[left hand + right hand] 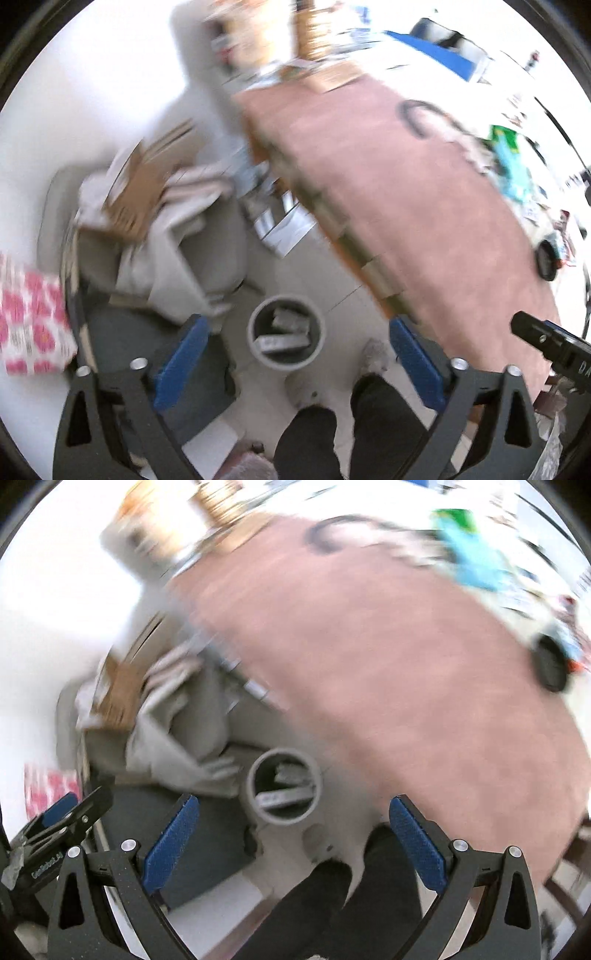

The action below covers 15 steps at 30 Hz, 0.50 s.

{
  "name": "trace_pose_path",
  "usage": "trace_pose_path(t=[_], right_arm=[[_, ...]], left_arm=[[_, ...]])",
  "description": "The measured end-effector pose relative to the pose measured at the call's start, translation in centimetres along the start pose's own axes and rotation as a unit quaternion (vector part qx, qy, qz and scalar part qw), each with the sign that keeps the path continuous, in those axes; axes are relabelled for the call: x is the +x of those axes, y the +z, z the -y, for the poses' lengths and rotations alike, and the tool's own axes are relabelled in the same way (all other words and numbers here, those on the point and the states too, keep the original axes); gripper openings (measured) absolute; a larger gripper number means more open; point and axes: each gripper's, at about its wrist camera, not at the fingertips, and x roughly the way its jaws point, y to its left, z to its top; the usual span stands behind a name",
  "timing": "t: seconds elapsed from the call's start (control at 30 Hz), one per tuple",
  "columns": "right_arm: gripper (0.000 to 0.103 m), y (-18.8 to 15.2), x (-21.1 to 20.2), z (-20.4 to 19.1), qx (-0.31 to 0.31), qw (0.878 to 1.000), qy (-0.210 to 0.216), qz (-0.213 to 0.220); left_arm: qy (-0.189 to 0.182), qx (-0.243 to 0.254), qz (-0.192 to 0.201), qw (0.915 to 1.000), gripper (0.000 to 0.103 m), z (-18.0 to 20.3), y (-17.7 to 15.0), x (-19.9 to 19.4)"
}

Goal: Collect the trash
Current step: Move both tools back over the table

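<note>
Both the left gripper and right gripper stand wide apart, empty. Directly below them, the grey bin holds flat trash: seemingly light, stiff cartons, best pinched across an edge.

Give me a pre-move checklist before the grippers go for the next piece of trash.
1. Left gripper open and empty: ok.
2. Right gripper open and empty: ok.
3. Grey bin upright on the floor, mouth unobstructed: ok.
4. Trash already inside the bin, none hanging over its rim: ok.
5. Next piece on the pink table: cannot tell, the clutter along the far edge is too blurred.
6. Person's feet clear of the bin: ok, close beside it but apart.
</note>
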Motion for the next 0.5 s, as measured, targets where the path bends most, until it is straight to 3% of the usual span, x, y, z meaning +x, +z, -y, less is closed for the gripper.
trace_pose_path(t=[0.17, 0.33, 0.5], right_arm=[[0.103, 5.4, -3.0, 13.4, 0.101, 0.993, -0.059, 0.02], [0.103, 11.5, -2.9, 25.3, 0.137, 0.983, -0.124, 0.019], [0.103, 17.4, 0.4, 32.5, 0.143, 0.979, -0.145, -0.012]], left_arm=[[-0.008, 0.049, 0.001, 0.9988, 0.103, 10.1, 4.9, 1.0], [-0.012, 0.081, -0.017, 0.9965, 0.103, 19.8, 9.4, 3.6], [-0.018, 0.11, -0.041, 0.9929, 0.103, 28.3, 14.1, 7.2]])
